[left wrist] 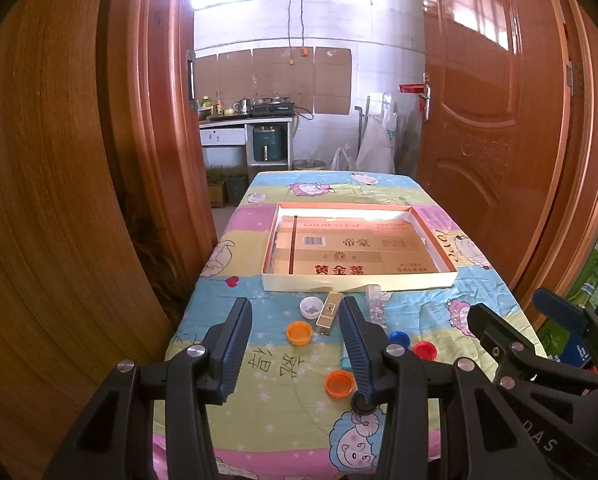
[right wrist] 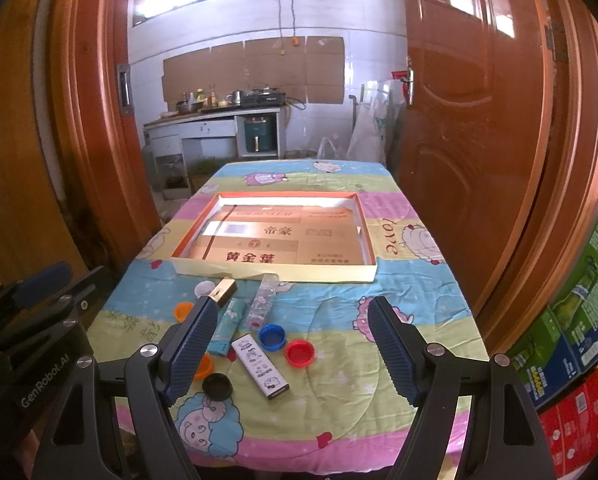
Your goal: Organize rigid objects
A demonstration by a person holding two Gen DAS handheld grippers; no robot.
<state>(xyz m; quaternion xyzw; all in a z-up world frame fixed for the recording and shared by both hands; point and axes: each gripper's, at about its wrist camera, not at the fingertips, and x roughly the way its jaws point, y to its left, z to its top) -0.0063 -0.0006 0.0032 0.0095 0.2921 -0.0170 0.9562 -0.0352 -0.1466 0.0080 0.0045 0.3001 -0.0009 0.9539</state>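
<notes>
- Honestly, the caps and lighters (right wrist: pixel 260 365) lie loose on the counter (right wrist: pixel 419 280), just short of the empty tray (right wrist: pixel 275 270).
- They're bunched close, so a grab could nudge neighbours or send round caps rolling.
- Left gripper (left wrist: pixel 295 344) and right gripper (right wrist: pixel 295 344): jaws wide apart, holding nothing.

Our left tongs (left wrist: pixel 295 344) and right tongs (right wrist: pixel 295 344) share black frames, silver screws and ribbed blue pads; white "GenRobot.AI" lettering at nine o'clock.
</notes>
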